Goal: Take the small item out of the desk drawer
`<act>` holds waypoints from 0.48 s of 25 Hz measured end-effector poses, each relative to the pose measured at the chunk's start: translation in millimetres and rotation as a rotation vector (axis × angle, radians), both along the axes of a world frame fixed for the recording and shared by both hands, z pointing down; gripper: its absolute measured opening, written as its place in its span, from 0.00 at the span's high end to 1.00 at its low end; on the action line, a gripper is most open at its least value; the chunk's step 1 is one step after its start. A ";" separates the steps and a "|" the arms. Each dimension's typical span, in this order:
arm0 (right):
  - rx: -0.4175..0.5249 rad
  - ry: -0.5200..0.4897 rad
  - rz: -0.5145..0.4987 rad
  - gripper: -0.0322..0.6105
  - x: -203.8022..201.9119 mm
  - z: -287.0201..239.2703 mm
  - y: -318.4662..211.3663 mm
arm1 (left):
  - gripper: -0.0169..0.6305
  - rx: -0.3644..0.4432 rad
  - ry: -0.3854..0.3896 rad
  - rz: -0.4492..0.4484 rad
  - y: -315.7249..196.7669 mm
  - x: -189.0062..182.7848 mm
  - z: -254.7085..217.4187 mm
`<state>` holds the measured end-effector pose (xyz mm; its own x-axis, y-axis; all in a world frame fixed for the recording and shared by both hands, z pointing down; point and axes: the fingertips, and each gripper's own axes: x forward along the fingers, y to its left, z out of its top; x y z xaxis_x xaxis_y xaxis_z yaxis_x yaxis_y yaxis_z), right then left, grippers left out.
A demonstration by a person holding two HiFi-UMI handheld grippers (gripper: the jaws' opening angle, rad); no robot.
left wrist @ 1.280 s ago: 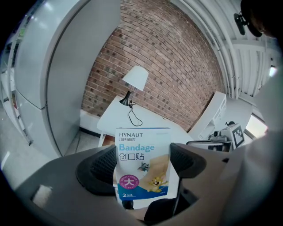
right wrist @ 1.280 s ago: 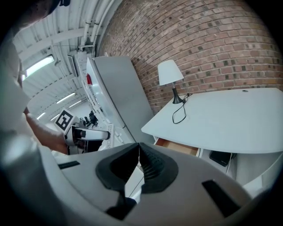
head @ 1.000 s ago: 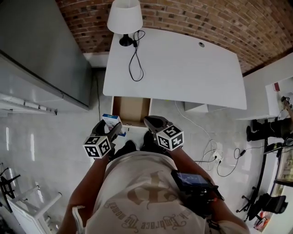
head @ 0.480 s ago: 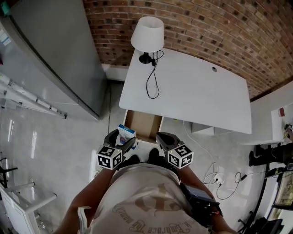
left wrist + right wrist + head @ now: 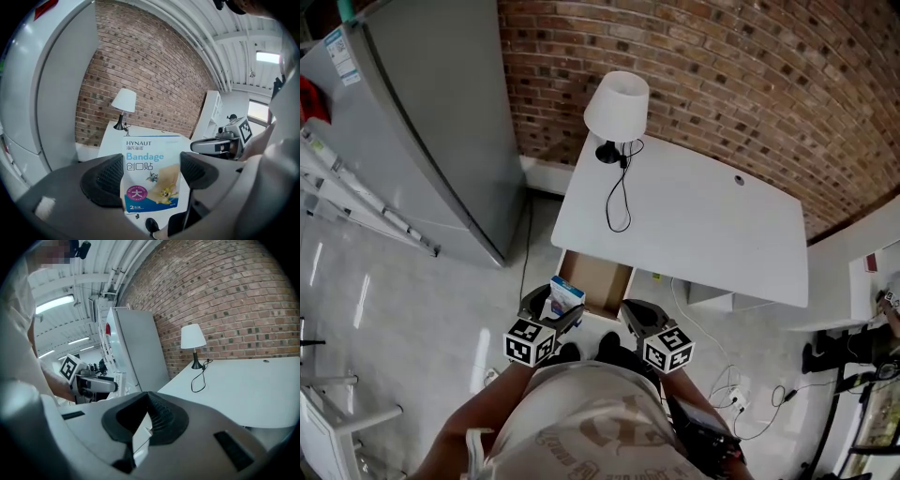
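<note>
- From where I stand, the main part looks done: the left claw (image 5: 549,311) is clenched on the bandage box (image 5: 151,174), pinching its two sides. The box is held upright in the air in front of the person.
- The box is out of the drawer (image 5: 592,279) and raised above its front edge. It touches nothing but the claw.
- The drawer stands pulled out under the white bench (image 5: 703,225). What I can see of its brown bottom looks bare.
- The right claw (image 5: 148,395) has its jaws pressed together on nothing and hangs beside the left one.
- What's left, I'd guess, is putting the box somewhere, likely on the bench top, which holds only the lamp (image 5: 617,105) and its cord. Shutting the drawer may follow.
</note>
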<state>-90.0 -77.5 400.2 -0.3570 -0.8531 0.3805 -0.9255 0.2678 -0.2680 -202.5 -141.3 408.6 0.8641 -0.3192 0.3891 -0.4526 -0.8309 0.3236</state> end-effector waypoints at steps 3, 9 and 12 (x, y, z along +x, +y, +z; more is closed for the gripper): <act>0.008 0.001 0.008 0.94 -0.2 -3.6 3.7 | 0.39 0.006 0.001 0.000 0.9 -1.6 -3.1; 0.002 -0.004 0.037 0.94 4.1 -4.4 12.9 | 0.39 0.015 -0.005 0.019 1.7 1.5 -6.5; 0.002 -0.004 0.051 0.94 7.0 -3.2 15.9 | 0.39 0.023 -0.003 0.028 1.6 3.9 -7.8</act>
<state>-83.0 -61.6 397.0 -0.3146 -0.8711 0.3772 -0.9368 0.2208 -0.2712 -198.6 -139.7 400.8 0.8716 -0.3037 0.3849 -0.4302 -0.8503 0.3033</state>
